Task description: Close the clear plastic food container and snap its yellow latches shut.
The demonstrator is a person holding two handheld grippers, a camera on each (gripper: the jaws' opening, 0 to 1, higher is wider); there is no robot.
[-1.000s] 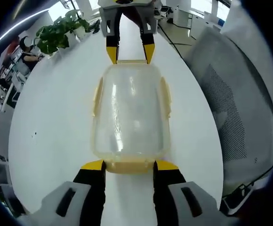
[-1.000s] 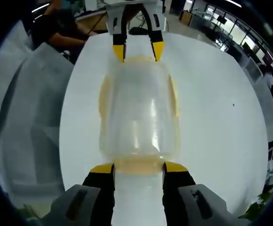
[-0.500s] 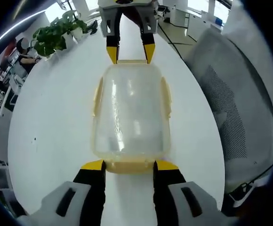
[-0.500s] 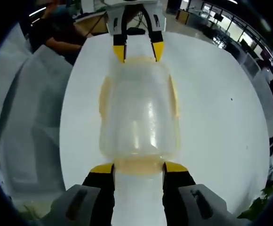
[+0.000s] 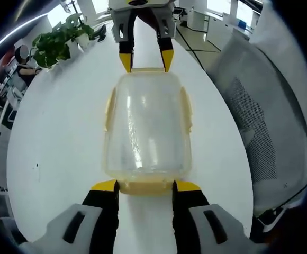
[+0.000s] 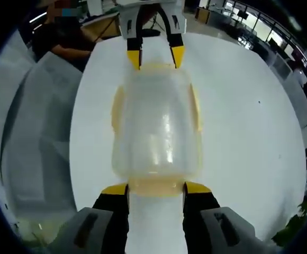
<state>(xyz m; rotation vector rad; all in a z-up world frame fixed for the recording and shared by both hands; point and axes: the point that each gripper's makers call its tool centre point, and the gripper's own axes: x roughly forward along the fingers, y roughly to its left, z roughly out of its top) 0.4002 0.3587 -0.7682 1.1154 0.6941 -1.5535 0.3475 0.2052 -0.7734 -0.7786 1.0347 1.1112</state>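
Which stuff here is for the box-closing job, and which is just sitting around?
For the job:
clear plastic food container
yellow latches
left gripper
right gripper

Just around:
potted plant
mesh office chair
white table

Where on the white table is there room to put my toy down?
The table is bare along both long sides of the container: one wide patch runs toward the plant, a narrower strip lies beside the grey chair. The container's two short ends are crowded, with the left gripper at one and the right gripper at the other.
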